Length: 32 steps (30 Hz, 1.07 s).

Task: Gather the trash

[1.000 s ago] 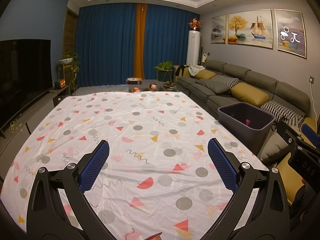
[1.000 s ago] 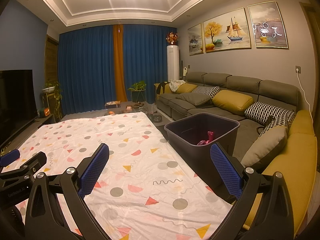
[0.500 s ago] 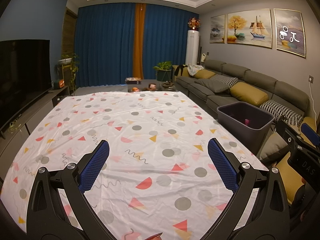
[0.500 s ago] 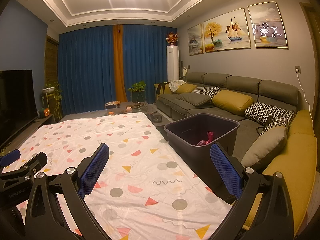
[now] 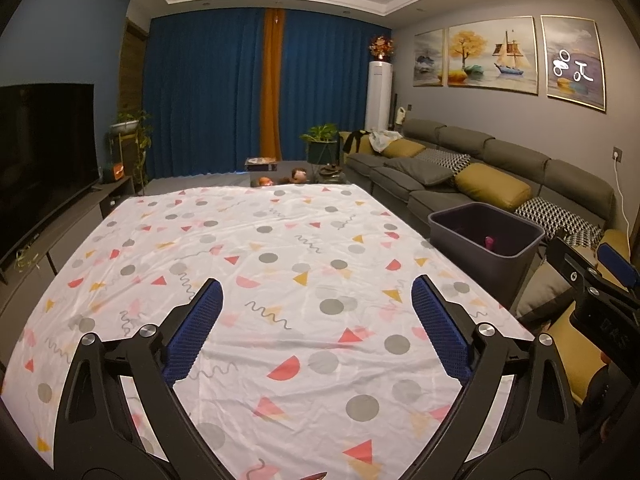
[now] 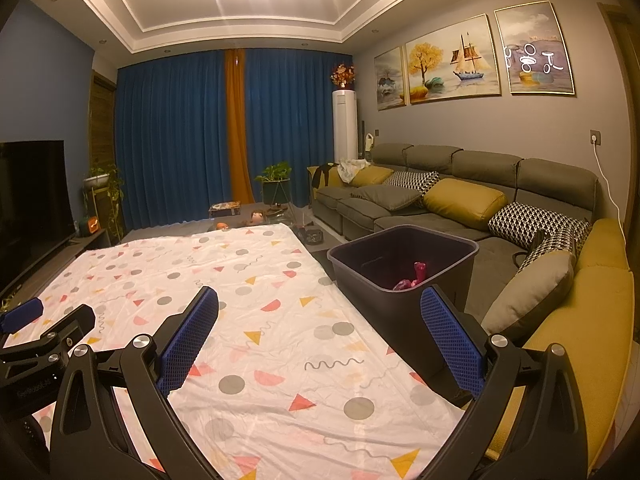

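Note:
A dark grey bin (image 6: 404,270) stands on the floor at the right edge of the table, with pink crumpled trash (image 6: 412,278) lying inside it. The bin (image 5: 486,236) and a bit of the pink trash (image 5: 489,243) also show in the left wrist view. My left gripper (image 5: 316,328) hangs open over the near middle of the patterned tablecloth (image 5: 260,264), nothing between its blue pads. My right gripper (image 6: 320,332) is open too, above the cloth (image 6: 248,320) near its right edge, its right finger in front of the bin. No loose trash shows on the cloth.
A grey sofa (image 6: 460,200) with yellow and patterned cushions runs along the right wall behind the bin. A TV (image 5: 40,152) on a low cabinet lines the left side. Small toys and a box (image 5: 262,164) sit on the floor beyond the table's far edge, near a potted plant (image 5: 322,144).
Both views have shifted only slightly; the grippers stay open and empty over the cloth.

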Tool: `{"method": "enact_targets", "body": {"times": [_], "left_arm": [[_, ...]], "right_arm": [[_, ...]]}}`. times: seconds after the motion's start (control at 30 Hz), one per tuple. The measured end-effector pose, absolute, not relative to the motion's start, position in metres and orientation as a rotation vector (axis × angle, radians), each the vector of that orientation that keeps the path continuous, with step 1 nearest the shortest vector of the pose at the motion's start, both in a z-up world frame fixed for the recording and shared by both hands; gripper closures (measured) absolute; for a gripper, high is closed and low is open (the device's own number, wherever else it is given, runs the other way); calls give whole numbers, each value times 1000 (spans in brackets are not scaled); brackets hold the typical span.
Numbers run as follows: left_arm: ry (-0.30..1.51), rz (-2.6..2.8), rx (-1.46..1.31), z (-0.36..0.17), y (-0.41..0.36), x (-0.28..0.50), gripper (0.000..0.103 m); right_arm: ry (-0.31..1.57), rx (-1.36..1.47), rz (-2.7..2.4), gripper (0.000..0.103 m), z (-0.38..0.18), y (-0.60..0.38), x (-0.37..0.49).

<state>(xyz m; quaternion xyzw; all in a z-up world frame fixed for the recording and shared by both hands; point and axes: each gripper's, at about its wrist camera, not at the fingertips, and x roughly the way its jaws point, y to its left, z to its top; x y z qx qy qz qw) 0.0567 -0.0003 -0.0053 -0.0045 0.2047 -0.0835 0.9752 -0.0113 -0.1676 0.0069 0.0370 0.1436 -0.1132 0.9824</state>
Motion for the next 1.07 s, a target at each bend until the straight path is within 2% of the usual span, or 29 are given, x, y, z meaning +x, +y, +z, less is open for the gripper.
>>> {"method": "enact_targets", "body": {"times": [1.07], "left_arm": [[404, -149, -24, 0, 8, 56, 10]], "right_arm": [[286, 86, -230, 6, 5, -168, -12]]}}
